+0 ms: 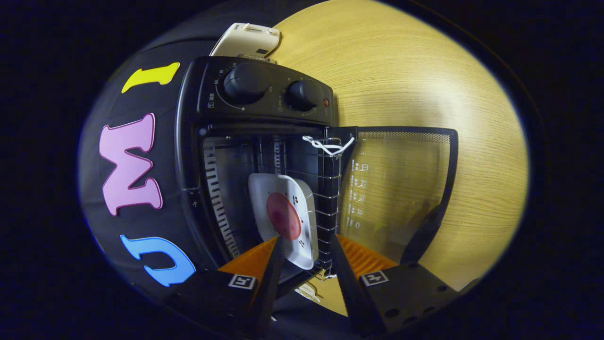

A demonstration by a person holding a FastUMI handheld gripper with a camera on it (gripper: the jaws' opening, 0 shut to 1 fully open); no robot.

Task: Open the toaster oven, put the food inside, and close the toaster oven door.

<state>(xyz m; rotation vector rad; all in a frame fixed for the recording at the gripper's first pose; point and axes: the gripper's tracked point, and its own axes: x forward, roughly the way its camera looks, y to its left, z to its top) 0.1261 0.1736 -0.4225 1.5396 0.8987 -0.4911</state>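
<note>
A toaster oven (pixel 255 156) lies rolled sideways in the gripper view, its mouth facing the gripper (pixel 306 245); the glass door (pixel 401 189) hangs fully open beyond the right-hand finger, stretched out flat over a pale wooden table (pixel 424 71), a dark handle (pixel 424 233) along its far edge; the control panel (pixel 264 92) with two round black knobs (pixel 246 82) sits at the far end of the oven from the fingers, a small red lamp (pixel 325 102) beside the smaller knob. Just ahead of the fingertips, inside the oven's mouth, a white square plate (pixel 302 222) rests against the wire rack (pixel 328 189); on the plate lies a round reddish piece of food (pixel 283 216); the plate's near corner falls in the gap between the two fingers, close by the left-hand one. The jaws stand spread apart, neither finger seen pressing on the plate; whether the left-hand finger touches the plate's rim cannot be told. A white cord (pixel 328 145) is looped on the rack's far corner, next to the door hinge. Slotted vents (pixel 217 198) run along the oven's inner wall, off to the left of the plate. Beyond the oven, past the knobs, a cream-coloured object (pixel 245 41) rests at the table's edge; its nature is unclear.
</note>
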